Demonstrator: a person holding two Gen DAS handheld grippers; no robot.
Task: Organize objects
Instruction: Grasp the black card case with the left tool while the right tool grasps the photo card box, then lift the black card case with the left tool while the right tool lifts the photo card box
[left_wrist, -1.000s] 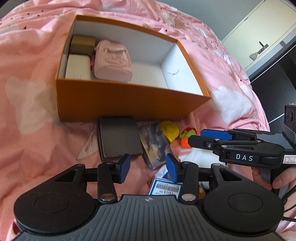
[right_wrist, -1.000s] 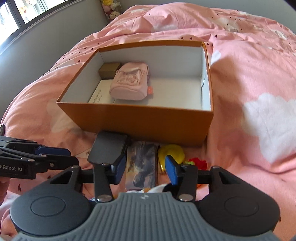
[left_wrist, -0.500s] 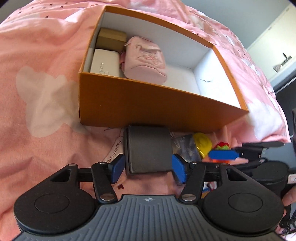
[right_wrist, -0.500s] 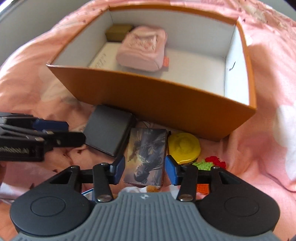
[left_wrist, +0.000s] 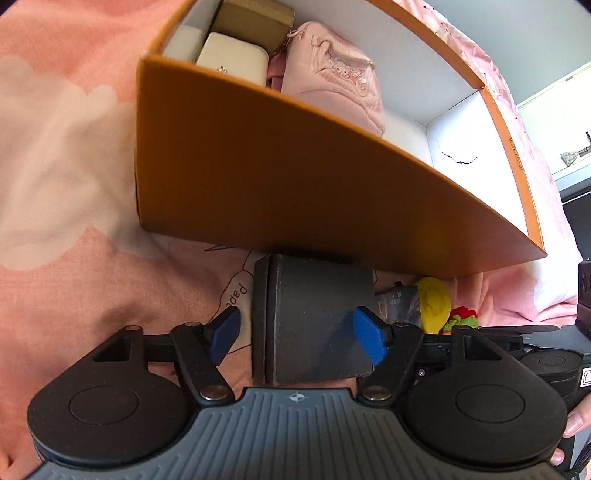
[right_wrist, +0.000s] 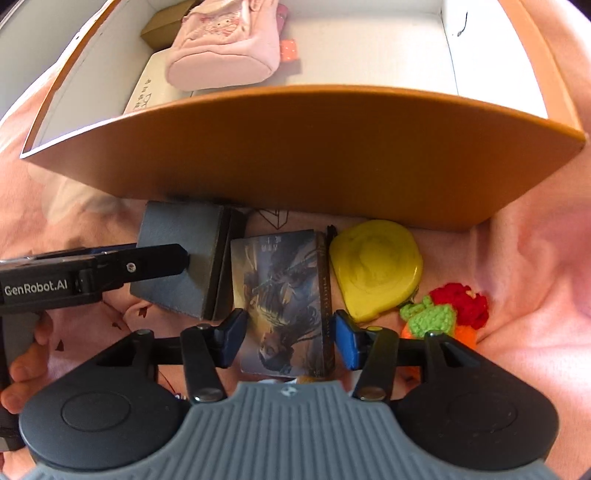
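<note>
An orange box (left_wrist: 295, 192) (right_wrist: 314, 155) lies on the pink bedspread and holds a pink pouch (left_wrist: 332, 81) (right_wrist: 225, 48), a white case (left_wrist: 232, 59) and a tan box (left_wrist: 255, 18). In front of it lie a dark grey box (left_wrist: 317, 317) (right_wrist: 181, 254), a picture card pack (right_wrist: 282, 299), a yellow pouch (right_wrist: 375, 269) (left_wrist: 434, 302) and a red-green knitted toy (right_wrist: 447, 310). My left gripper (left_wrist: 297, 332) is open with its pads on either side of the grey box. My right gripper (right_wrist: 288, 341) is open around the card pack.
The pink bedspread (left_wrist: 66, 166) (right_wrist: 535, 258) surrounds the box. White cabinets (left_wrist: 565, 122) stand at the far right. A blue-and-white labelled item lay under the grippers earlier and is hidden now.
Both grippers moved forward and down. The left one came to straddle the grey box and opened wider; the right one came to straddle the card pack.
</note>
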